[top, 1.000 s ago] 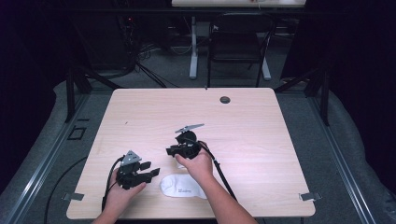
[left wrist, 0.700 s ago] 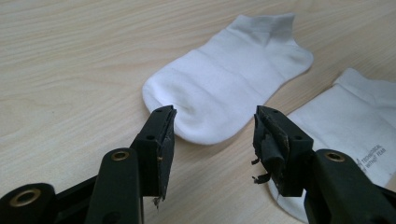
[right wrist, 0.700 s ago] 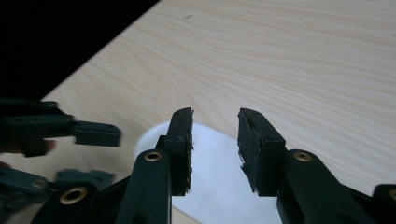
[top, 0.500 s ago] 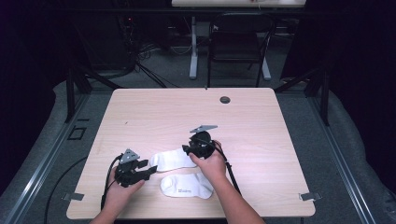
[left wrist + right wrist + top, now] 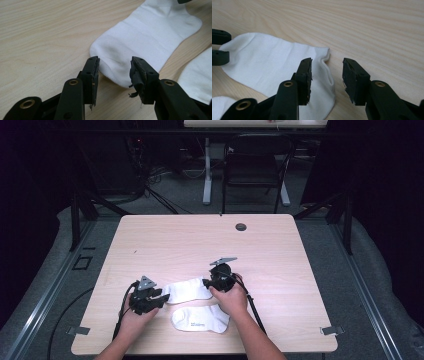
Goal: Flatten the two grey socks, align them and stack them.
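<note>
I have a flat white knitted cotton sock lying on the pale wood-grain table, stretched between my two tools. My left gripper has just been closing, its jaws apart around the rounded toe end, pads not pressing. My right gripper stands apart over the ribbed cuff edge. A second white sock with a small printed mark lies just beside, nearer me.

On the table, one sock lies between my left gripper and my right gripper. A second sock lies just before it, nearer me. A grommet sits far behind.
</note>
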Motion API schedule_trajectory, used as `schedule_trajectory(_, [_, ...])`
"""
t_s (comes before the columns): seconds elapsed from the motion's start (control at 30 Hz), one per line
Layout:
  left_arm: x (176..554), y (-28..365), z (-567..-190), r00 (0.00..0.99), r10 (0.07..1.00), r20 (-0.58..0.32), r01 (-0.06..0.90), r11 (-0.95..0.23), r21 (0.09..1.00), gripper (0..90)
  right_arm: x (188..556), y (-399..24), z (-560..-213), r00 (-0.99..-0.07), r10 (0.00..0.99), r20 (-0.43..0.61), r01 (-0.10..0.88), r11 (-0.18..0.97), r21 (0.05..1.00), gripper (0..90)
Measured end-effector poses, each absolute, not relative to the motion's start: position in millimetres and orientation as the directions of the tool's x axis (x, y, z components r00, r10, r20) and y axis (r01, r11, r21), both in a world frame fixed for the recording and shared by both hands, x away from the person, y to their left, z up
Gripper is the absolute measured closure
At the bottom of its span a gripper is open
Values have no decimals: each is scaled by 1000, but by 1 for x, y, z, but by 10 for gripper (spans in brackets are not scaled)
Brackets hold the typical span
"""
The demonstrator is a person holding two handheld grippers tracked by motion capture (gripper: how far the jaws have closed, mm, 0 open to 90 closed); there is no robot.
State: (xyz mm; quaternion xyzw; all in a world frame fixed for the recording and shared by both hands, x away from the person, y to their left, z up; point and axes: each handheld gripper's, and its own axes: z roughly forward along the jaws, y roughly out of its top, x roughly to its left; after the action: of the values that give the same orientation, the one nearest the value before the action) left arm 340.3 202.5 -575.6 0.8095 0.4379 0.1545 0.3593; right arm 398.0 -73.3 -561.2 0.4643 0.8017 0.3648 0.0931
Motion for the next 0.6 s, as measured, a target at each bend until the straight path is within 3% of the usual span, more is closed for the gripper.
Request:
schedule_trajectory(0.2, [340, 198, -579, 579, 813, -53, 595, -378, 709, 624, 397, -73, -566, -558, 812, 174, 688, 334, 644, 842])
schedule_trajectory(0.6, [341, 192, -580, 590, 807, -39, 581, -391, 714, 630, 383, -88, -565, -560, 809, 179, 688, 334, 644, 865])
